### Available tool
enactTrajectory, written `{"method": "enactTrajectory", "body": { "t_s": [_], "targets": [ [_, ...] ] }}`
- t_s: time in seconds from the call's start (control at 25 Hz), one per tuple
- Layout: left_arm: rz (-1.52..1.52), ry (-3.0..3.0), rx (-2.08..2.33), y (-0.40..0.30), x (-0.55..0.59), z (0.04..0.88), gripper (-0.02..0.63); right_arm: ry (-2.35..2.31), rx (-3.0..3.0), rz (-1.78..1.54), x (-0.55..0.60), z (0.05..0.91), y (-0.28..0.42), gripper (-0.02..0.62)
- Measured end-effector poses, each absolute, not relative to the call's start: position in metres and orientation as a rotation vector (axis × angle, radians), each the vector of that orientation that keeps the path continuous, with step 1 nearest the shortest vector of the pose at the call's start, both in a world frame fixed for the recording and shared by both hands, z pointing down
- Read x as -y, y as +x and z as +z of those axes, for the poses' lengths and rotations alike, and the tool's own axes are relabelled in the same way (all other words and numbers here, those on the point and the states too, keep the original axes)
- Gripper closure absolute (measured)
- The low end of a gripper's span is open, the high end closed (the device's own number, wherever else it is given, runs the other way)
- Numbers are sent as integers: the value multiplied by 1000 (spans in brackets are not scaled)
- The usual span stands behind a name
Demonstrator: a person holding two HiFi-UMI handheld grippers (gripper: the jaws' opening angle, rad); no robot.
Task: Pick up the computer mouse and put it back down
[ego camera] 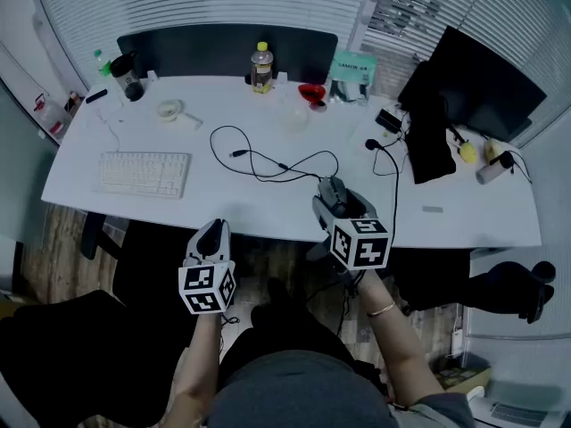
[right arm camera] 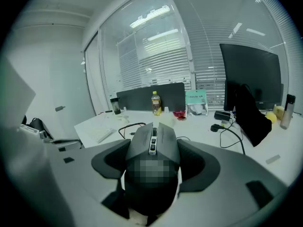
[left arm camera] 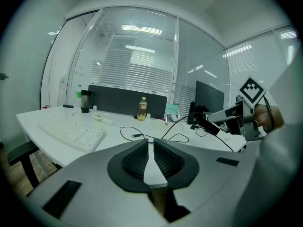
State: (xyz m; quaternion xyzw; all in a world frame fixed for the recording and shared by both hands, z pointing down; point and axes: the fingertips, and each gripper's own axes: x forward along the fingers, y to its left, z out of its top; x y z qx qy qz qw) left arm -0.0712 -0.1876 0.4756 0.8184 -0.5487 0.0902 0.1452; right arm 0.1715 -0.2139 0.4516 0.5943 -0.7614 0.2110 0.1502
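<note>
Grey mouse (right arm camera: pixel 154 141), one, white keyboard (ego camera: pixel 144 173), one

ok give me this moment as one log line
right gripper: jaws shut on computer mouse | place: near desk front edge | left gripper: jaws shut, empty

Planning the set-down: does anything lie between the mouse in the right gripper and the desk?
Nothing visible does. The mouse, clamped in the right gripper, is over bare desk near the front edge; a black cable loops just beyond it.
</note>
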Motion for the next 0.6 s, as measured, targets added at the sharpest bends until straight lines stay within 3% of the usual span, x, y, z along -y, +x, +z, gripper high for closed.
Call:
{"method": "enactTrajectory", "body": {
  "t_s": [0.6],
  "targets": [
    [288, 2279, 1605, -80, 213, 496, 568, 1556, 2055, 749, 247, 533, 164, 290]
  ]
}}
